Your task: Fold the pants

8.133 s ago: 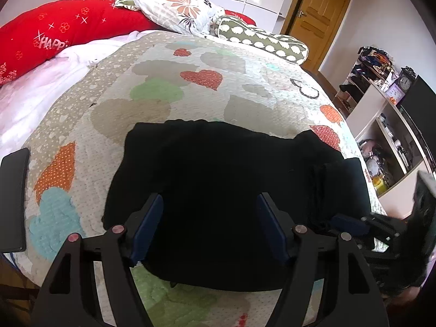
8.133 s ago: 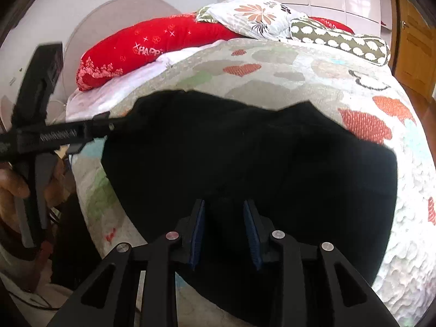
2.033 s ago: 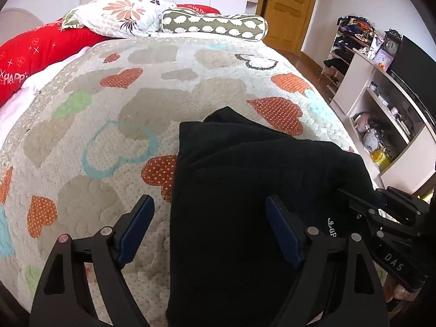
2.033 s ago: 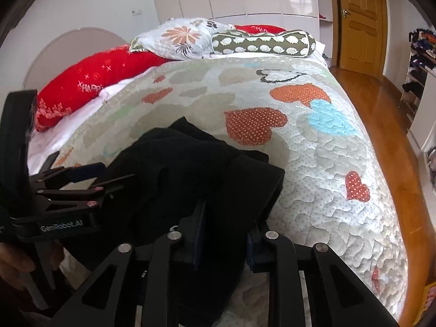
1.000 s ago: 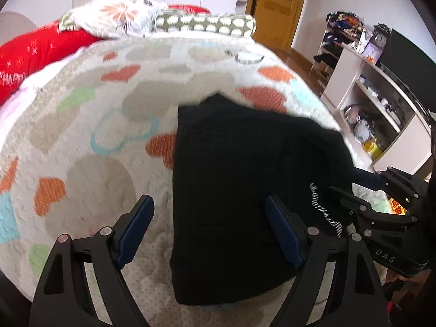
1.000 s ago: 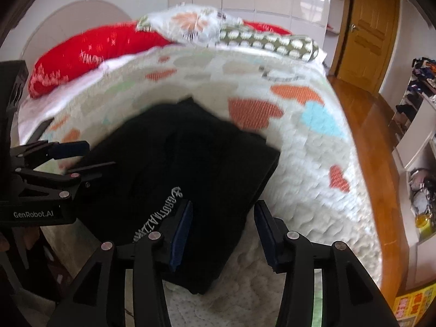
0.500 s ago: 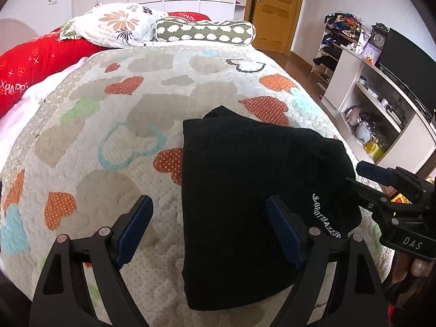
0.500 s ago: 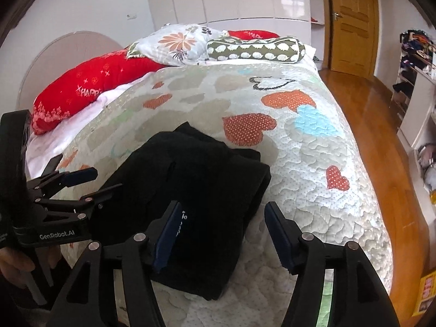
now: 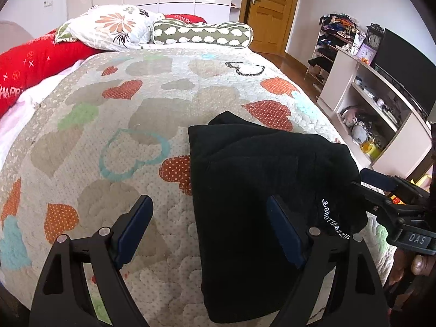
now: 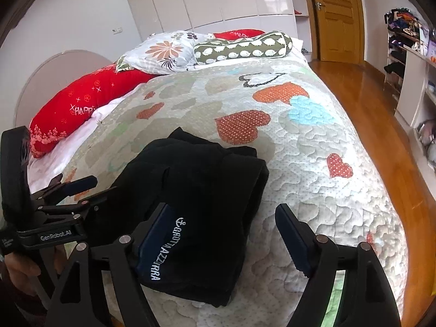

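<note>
The black pants (image 9: pixel 259 190) lie folded into a compact stack near the bed's front edge, white lettering on the near corner; the same pants (image 10: pixel 201 190) show in the right wrist view. My left gripper (image 9: pixel 209 223) hovers open above the stack's left edge, one finger over the quilt, nothing between the pads. My right gripper (image 10: pixel 222 231) hangs above the stack's right edge; its jaws are opening, and the pads touch no cloth. Each gripper appears in the other's view: the right gripper (image 9: pixel 381 188) at the right, the left gripper (image 10: pixel 73 190) at the left.
The bed's quilt (image 9: pixel 130 125) with heart patches spreads far beyond the stack. Pillows (image 9: pixel 114 27) and a red cushion (image 10: pixel 81 100) lie at the head. A shelf unit (image 9: pixel 376 100) with a TV stands right of the bed, wooden floor (image 10: pixel 381 125) and a door (image 10: pixel 338 13) beyond.
My right gripper's jaws have spread wide and let go of the pants, which now lie flat. Both grippers have pulled back a little from the stack.
</note>
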